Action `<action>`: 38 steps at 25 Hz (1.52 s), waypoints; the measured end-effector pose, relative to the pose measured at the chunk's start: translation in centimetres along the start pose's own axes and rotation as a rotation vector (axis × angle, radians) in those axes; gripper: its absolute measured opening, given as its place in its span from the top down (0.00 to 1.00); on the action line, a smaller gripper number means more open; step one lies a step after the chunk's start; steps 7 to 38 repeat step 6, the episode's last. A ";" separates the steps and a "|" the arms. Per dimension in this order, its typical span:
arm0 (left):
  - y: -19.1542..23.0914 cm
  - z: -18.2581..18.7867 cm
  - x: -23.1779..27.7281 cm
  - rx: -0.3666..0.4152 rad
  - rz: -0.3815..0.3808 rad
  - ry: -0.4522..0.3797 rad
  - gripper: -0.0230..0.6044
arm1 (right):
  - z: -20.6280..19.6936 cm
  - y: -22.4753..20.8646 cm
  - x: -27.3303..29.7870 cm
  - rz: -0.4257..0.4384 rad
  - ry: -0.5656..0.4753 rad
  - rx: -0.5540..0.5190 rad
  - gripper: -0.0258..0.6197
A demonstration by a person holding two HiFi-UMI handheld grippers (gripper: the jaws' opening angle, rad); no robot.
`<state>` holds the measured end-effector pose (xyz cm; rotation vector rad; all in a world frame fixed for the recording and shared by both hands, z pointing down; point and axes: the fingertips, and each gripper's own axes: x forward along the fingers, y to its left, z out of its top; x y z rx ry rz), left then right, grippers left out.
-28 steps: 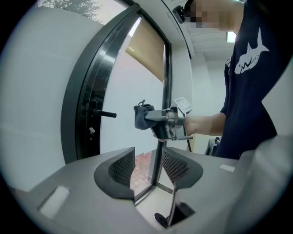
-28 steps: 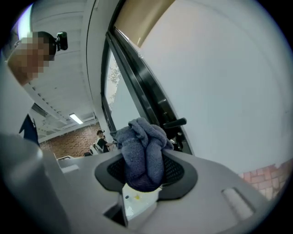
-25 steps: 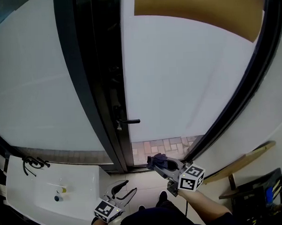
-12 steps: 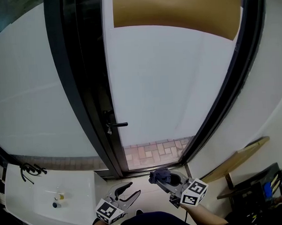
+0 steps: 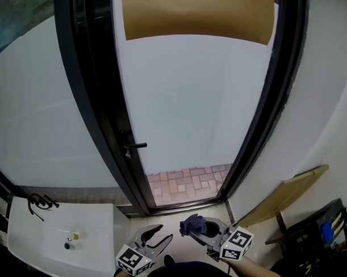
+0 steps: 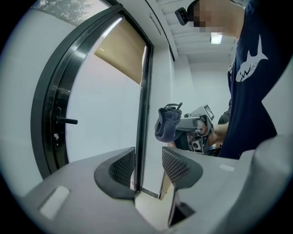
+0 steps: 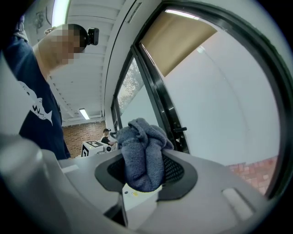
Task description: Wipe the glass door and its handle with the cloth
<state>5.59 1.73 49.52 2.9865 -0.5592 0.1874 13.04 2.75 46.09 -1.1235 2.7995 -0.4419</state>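
A frosted glass door (image 5: 189, 100) in a black frame fills the head view, with a tan blind across its top. Its black handle (image 5: 137, 145) sticks out from the left frame edge; the same handle (image 6: 66, 120) shows in the left gripper view and the handle (image 7: 179, 129) in the right gripper view. My right gripper (image 5: 195, 226) is shut on a bunched grey-blue cloth (image 7: 144, 153), held low in front of the door and apart from the glass. My left gripper (image 5: 156, 235) hangs open beside it, nothing between its jaws. The cloth (image 6: 167, 124) shows from the left gripper view too.
A white sink counter (image 5: 29, 239) with a black tap (image 5: 38, 201) stands at lower left. A wooden board (image 5: 280, 196) leans against the right wall, with dark clutter (image 5: 321, 232) beyond it. Brick paving (image 5: 183, 183) shows through the door's clear bottom strip.
The head view has shifted, so the door and handle now sit further left and higher. Both grippers have dropped lower in the frame; the right one still grips the cloth.
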 end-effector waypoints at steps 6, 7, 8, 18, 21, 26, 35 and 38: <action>-5.6 -0.5 0.8 -0.012 -0.023 0.033 0.68 | -0.8 1.2 -5.4 -0.001 -0.028 0.050 0.73; -5.6 -0.5 0.8 -0.012 -0.023 0.033 0.68 | -0.8 1.2 -5.4 -0.001 -0.028 0.050 0.73; -5.6 -0.5 0.8 -0.012 -0.023 0.033 0.68 | -0.8 1.2 -5.4 -0.001 -0.028 0.050 0.73; -5.6 -0.5 0.8 -0.012 -0.023 0.033 0.68 | -0.8 1.2 -5.4 -0.001 -0.028 0.050 0.73; -5.6 -0.5 0.8 -0.012 -0.023 0.033 0.68 | -0.8 1.2 -5.4 -0.001 -0.028 0.050 0.73; -5.6 -0.5 0.8 -0.012 -0.023 0.033 0.68 | -0.8 1.2 -5.4 -0.001 -0.028 0.050 0.73; -5.6 -0.5 0.8 -0.012 -0.023 0.033 0.68 | -0.8 1.2 -5.4 -0.001 -0.028 0.050 0.73; -5.6 -0.5 0.8 -0.012 -0.023 0.033 0.68 | -0.8 1.2 -5.4 -0.001 -0.028 0.050 0.73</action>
